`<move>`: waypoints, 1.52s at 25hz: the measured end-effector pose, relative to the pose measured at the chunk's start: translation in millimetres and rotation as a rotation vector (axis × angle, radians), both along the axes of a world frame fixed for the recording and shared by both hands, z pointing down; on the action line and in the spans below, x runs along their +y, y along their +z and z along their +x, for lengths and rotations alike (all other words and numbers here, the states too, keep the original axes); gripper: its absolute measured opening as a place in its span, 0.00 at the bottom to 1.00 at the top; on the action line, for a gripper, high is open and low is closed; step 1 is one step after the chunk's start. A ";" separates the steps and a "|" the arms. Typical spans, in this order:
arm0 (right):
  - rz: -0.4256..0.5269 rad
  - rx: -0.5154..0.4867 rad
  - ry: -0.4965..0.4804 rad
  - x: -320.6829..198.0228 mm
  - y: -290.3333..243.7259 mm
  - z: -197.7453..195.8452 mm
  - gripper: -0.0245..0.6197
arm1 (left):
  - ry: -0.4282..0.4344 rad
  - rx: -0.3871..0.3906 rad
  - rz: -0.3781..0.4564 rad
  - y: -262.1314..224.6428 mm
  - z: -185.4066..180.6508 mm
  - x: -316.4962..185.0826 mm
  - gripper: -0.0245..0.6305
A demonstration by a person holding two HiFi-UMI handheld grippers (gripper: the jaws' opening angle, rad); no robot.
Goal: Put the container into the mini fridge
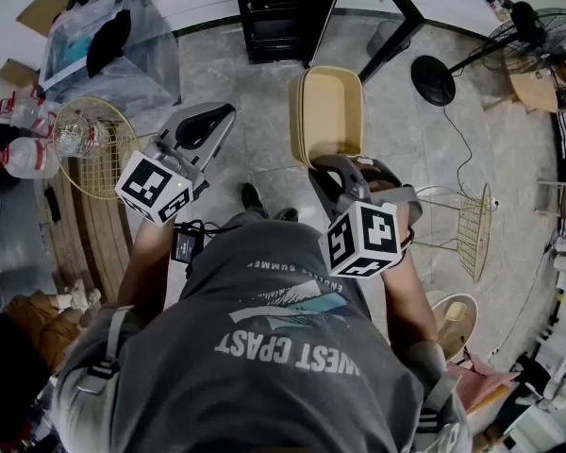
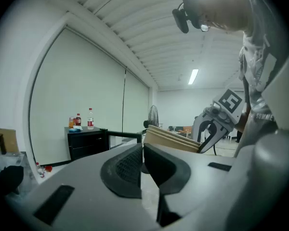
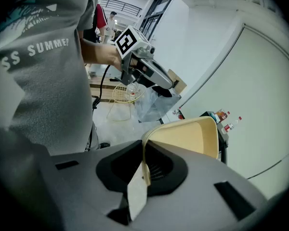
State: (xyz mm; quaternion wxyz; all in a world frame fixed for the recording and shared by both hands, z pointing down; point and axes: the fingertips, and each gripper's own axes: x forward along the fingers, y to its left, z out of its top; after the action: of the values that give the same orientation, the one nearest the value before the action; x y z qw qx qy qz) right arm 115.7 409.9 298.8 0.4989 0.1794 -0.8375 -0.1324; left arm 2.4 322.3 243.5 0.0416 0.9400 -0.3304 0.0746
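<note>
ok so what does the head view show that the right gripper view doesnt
Only the head view: the standing fan and the white wire frame on the floor. Only the right gripper view: the right gripper with its fingers pinching the rim of the beige container, and bottles by the wall. Both: that container, the left gripper and the yellow wire basket.

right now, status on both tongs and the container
Left tongs shut, empty. Right tongs shut on container rim, held off the floor. Fan base on the floor off to the right.
</note>
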 end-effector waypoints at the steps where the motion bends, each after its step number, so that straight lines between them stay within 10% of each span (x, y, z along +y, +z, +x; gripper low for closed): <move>1: -0.001 0.001 0.001 -2.1 -0.2 -2.8 0.11 | 0.001 0.000 -0.002 0.2 -3.2 -1.9 0.08; 38: -0.022 0.025 -0.015 -132.6 24.0 -73.7 0.11 | 0.014 0.024 -0.040 21.4 -66.2 -118.9 0.08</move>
State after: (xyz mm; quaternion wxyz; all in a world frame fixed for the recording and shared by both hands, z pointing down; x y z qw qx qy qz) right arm 42.0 277.3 322.7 0.5104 0.1660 -0.8338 -0.1291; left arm -63.8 203.4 264.8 0.0638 0.9420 -0.3219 0.0700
